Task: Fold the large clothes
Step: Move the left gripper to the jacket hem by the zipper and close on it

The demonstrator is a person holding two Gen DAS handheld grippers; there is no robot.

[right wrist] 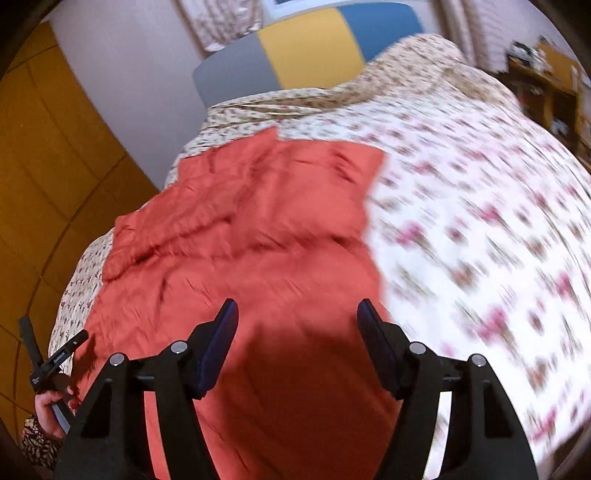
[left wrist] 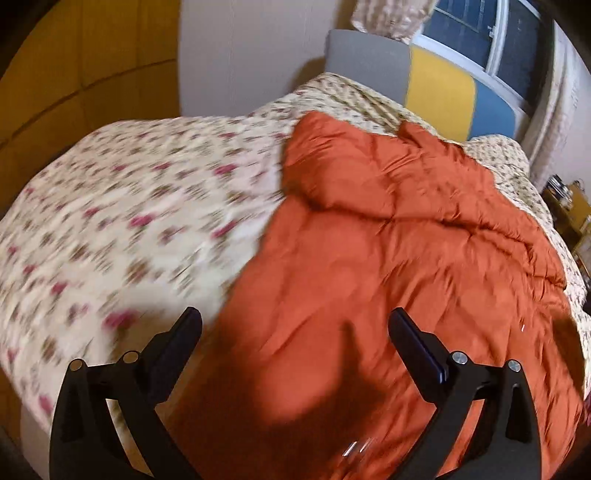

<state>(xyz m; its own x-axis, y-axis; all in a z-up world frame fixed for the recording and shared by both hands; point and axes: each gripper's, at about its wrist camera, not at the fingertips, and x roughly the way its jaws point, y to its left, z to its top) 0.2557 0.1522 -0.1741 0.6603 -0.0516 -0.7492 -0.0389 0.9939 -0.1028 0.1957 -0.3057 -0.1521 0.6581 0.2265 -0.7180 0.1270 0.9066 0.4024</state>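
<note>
The orange-red garment (left wrist: pixel 388 258) lies spread and rumpled on the bed (left wrist: pixel 129 206), over a cream bedspread with pink flowers. In the left wrist view the left gripper (left wrist: pixel 295 325) has its fingers (left wrist: pixel 413 343) spread wide with nothing between them; the cloth fills the gap and runs from 6 o'clock up to 1 o'clock, while the left finger sits over the cloth's edge where it meets the floral cover at 9 o'clock. Whether the fingertips touch the fabric cannot be told.

In the right wrist view the right gripper (right wrist: pixel 297 314) is likewise released, fingers (right wrist: pixel 221 332) apart and holding nothing, above the garment (right wrist: pixel 251 229), which stretches from 6 o'clock towards 11 o'clock; the bedspread (right wrist: pixel 480 221) lies at 3 o'clock.

Behind the bed stands a headboard (left wrist: pixel 439 92) in grey, yellow and blue panels, with a window (left wrist: pixel 480 33) above it and a yellow wardrobe (left wrist: pixel 74 55) at 10 o'clock.

Only the right wrist view shows the left gripper (right wrist: pixel 55 354) from outside, at 8 o'clock by the cloth's edge, with the person's hand (right wrist: pixel 51 410) holding it. Both views are blurred.
</note>
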